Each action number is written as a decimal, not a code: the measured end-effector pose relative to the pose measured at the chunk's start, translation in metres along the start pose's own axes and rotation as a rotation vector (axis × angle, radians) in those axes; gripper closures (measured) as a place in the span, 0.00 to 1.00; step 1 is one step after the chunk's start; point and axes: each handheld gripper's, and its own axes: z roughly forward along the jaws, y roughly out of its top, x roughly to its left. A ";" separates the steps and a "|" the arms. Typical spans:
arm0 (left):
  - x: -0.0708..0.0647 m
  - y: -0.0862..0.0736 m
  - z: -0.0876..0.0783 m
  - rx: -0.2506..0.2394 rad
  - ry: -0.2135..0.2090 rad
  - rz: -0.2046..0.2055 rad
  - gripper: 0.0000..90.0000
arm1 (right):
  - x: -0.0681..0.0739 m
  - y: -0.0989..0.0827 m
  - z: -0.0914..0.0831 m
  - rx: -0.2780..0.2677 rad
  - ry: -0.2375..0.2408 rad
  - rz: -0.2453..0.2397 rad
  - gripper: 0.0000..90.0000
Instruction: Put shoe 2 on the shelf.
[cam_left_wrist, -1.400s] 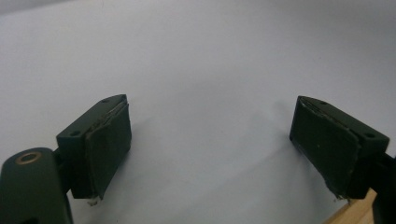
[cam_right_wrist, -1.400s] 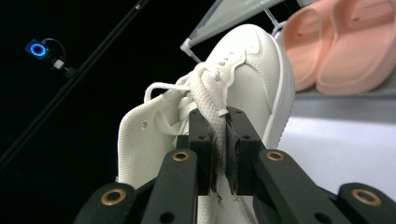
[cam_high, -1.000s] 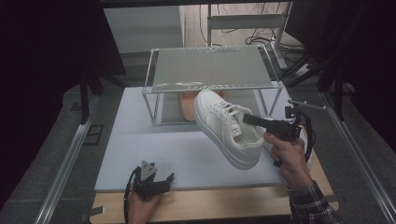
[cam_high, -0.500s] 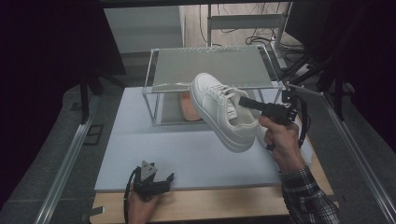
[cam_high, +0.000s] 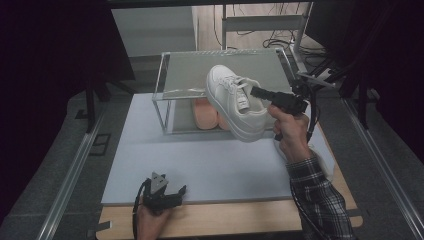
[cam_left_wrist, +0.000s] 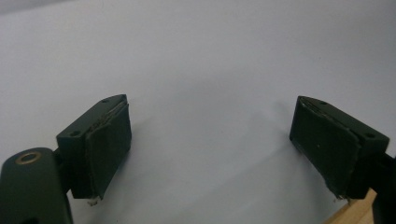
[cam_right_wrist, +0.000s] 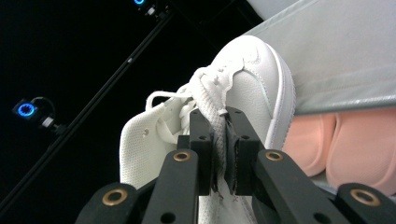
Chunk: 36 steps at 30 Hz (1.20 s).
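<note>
The right gripper is clamped on the tongue and laces of a white sneaker, and in the right gripper view its two black jaws stand almost together with the tongue pinched between the pads. The white sneaker hangs in the air from that grip, toe pointing away from the person and tilted, sole turned down and toward the person. In the high view it sits in front of and partly over the near edge of a clear two-level shoe rack that stands at the far side of a pale grey mat. On the rack's lower level, behind the sneaker, lies a pair of peach-coloured slippers, side by side; the same slippers show at the right edge of the right gripper view under the rack's grey top shelf. The person's right hand, in a plaid sleeve, holds that gripper by its handle. The left gripper rests at the near edge of the mat, well apart from the sneaker, with its jaws spread wide and nothing between them; the left gripper view shows the bare mat between its two pads.
</note>
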 end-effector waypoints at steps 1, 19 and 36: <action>0.000 0.000 0.000 0.000 0.000 0.000 0.14 | -0.001 0.002 0.002 -0.004 -0.007 0.004 0.92; 0.000 0.000 0.000 0.000 0.001 0.001 0.14 | -0.014 0.027 0.044 -0.049 -0.113 0.008 0.92; 0.000 0.000 0.000 0.001 0.001 0.001 0.14 | -0.023 0.039 0.078 -0.066 -0.150 0.021 0.86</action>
